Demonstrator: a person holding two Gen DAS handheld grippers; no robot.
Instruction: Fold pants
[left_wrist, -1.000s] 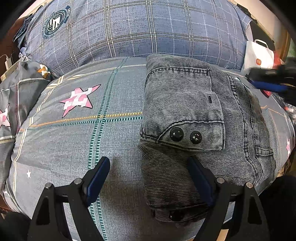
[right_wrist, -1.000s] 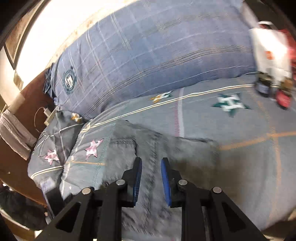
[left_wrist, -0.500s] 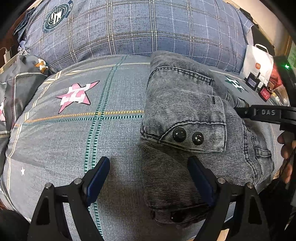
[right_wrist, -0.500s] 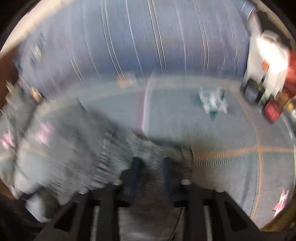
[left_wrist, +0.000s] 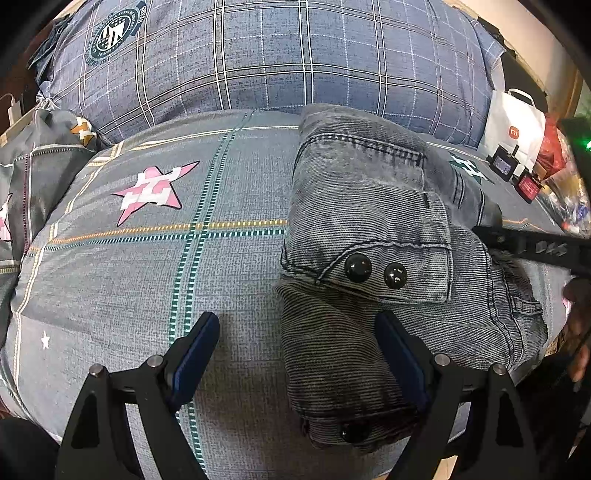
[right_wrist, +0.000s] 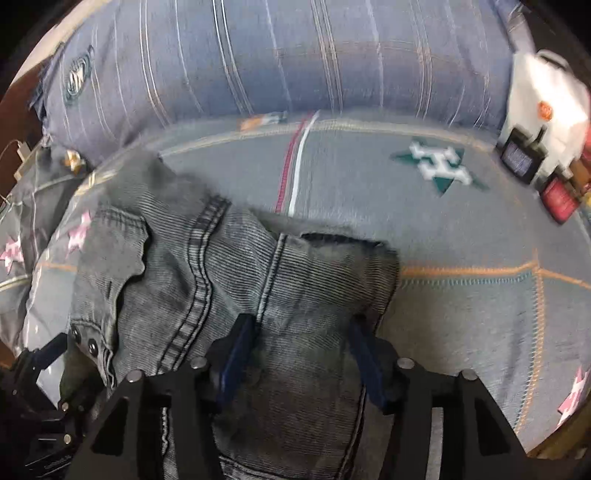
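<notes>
We work on a bed (left_wrist: 155, 266) with a star-print cover. One pair of pants (left_wrist: 373, 236) lies folded on it. Our left gripper (left_wrist: 295, 354) has its jaws wide open over the near edge; our right gripper (right_wrist: 299, 354) also stands open, astride the cloth. If either jaw drags, the fold may open. We count two snaps (left_wrist: 376, 271) together and one white bag (left_wrist: 515, 118).

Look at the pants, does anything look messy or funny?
A bit messy: the gray jeans lie in a lumpy bundle on the bed cover, with one ragged, frayed edge sticking out at the far side. Nothing looks spilled.
</notes>
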